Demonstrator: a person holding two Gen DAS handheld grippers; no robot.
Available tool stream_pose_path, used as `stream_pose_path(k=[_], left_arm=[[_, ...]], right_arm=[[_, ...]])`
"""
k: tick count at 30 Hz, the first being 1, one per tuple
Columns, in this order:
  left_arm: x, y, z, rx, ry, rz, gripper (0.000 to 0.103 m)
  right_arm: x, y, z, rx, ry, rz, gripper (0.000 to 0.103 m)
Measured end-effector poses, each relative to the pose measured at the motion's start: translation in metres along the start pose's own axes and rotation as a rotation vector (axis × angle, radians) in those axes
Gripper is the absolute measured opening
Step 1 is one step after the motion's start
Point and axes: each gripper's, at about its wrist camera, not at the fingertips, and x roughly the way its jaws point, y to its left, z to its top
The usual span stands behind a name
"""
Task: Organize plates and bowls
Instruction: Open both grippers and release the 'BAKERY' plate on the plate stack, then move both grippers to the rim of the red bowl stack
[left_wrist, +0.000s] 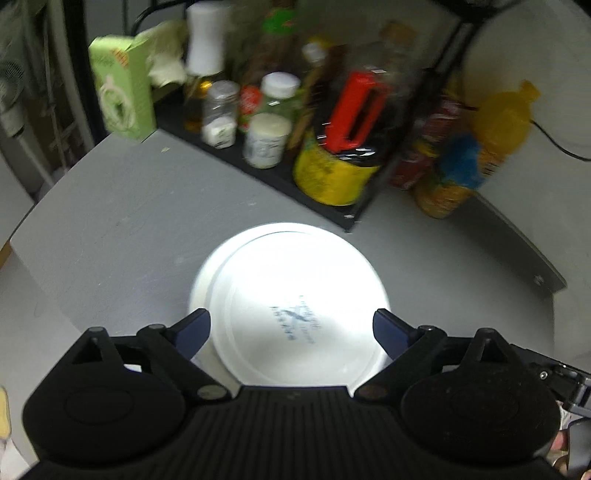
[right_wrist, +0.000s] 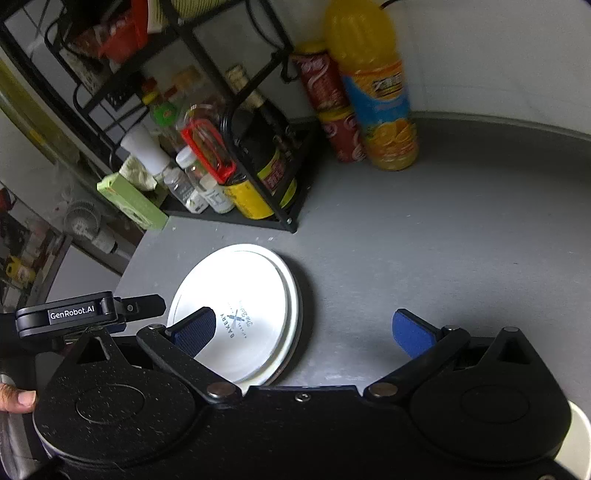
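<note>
Two round white plates lie stacked on the grey tabletop (right_wrist: 424, 236): the upper white plate with a printed bakery logo (right_wrist: 236, 314) sits a little off-centre on the lower white plate (right_wrist: 293, 314), so a crescent of the lower rim shows on one side. In the left wrist view the same pair appears as the logo plate (left_wrist: 295, 317) over the lower plate (left_wrist: 201, 284). No bowls can be made out, though a pale rounded edge at the bottom right corner of the right wrist view is too cropped to identify.

Two grippers are in view. The left gripper (left_wrist: 291, 332) hovers over the near edge of the stack with its jaws spread wide, one blue pad to each side of the plates, gripping nothing. The right gripper (right_wrist: 314, 330) is likewise released; its left pad overlaps the stack in view and its right pad hangs over bare tabletop.

To the right of the stack the tabletop is open as far as the wall. Behind the plates stands a black wire rack (right_wrist: 258, 206) crowded with bottles and jars, its corner near the stack's far edge. A green cardboard box (right_wrist: 133, 203) stands at the rack's left end near the tabletop edge. Beside the rack, against the wall, stand one red cylindrical snack can (right_wrist: 332, 110) and one orange juice bottle (right_wrist: 380, 88), touching or nearly so
</note>
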Motion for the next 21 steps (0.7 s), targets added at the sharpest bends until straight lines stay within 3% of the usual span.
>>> stream_pose_path(k=[10,21], left_arm=[[-0.009,-0.062,-0.02,0.114,0.004,-0.095,0.102],[-0.019,-0.112,-0.044,0.236,0.028,-0.165,0.102]], right_arm=[[-0.055,-0.03,-0.021,0.014,-0.098,-0.071,0.103],[-0.099,-0.067,-0.043,0.086,-0.165,-0.127,0.103]])
